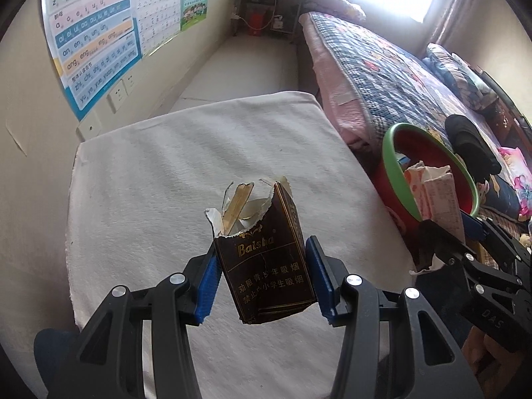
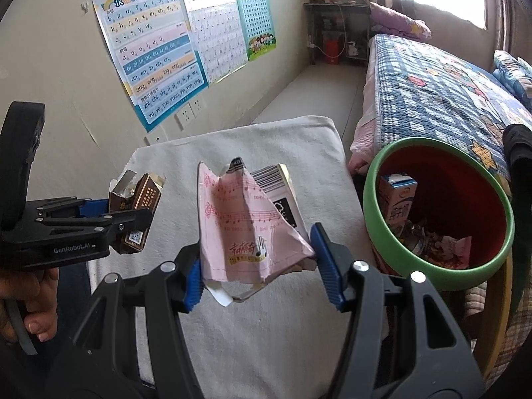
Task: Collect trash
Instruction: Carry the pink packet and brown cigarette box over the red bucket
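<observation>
While left fingers (image 1: 217, 276) clamp the cigarette pack (image 1: 266, 266), right fingers (image 2: 327, 266) clamp the pink packet (image 2: 246, 232).

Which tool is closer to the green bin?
The right tool, gripping the pink wrapper, sits just beside the green bin. The left tool, gripping the brown cigarette pack, is farther away.

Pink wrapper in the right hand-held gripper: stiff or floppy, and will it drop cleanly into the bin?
Probably floppy: the pink wrapper is creased and buckles between the right hand-held gripper pads. Likely very light, being torn open and apparently empty. It may flutter or snag on release, so let go right over the bin.
</observation>
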`<state>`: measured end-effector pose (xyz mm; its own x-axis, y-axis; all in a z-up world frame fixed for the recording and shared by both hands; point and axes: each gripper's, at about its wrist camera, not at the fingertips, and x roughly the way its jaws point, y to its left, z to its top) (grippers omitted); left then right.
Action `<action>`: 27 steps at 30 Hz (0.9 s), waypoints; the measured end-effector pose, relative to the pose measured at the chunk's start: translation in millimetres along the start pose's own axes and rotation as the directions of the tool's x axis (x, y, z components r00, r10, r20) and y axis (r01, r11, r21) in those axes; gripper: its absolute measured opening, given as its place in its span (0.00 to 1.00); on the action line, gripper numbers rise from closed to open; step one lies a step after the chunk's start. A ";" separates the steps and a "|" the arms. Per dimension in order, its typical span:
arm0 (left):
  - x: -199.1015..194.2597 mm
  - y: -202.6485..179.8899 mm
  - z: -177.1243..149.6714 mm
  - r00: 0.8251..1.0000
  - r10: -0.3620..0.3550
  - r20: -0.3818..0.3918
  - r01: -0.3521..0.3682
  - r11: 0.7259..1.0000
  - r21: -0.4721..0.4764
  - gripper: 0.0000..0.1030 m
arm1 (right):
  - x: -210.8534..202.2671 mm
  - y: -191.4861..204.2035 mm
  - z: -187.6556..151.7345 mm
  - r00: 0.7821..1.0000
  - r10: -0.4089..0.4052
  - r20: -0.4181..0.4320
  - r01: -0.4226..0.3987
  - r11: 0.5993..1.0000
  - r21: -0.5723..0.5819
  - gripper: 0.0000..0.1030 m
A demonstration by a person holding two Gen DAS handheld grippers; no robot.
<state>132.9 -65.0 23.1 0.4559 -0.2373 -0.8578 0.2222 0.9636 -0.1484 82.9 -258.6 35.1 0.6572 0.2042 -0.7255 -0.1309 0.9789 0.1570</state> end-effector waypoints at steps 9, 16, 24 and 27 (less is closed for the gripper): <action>-11.9 -13.8 -6.6 0.998 -0.044 0.035 0.043 0.998 0.044 0.46 | -8.6 -11.1 -6.9 1.000 -0.003 0.013 0.003 0.999 0.036 0.54; -12.0 -20.1 -14.6 0.998 -0.063 0.025 0.061 0.996 0.070 0.46 | -12.8 -16.5 -10.4 1.000 -0.007 0.011 0.007 0.999 0.052 0.54; -31.8 -22.6 -11.4 0.996 -0.078 0.048 0.074 0.995 0.071 0.46 | -40.6 -35.8 -5.7 1.000 -0.015 0.010 0.014 0.997 0.074 0.54; -40.5 -25.5 -9.8 0.992 -0.101 0.075 0.094 0.992 0.087 0.46 | -51.5 -44.3 -2.3 0.999 -0.038 0.015 0.037 0.997 0.063 0.54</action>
<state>100.3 -78.7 56.8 0.4943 -0.3416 -0.7994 0.3386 0.9226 -0.1849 53.2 -312.5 64.0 0.6730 0.1671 -0.7206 -0.0596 0.9832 0.1723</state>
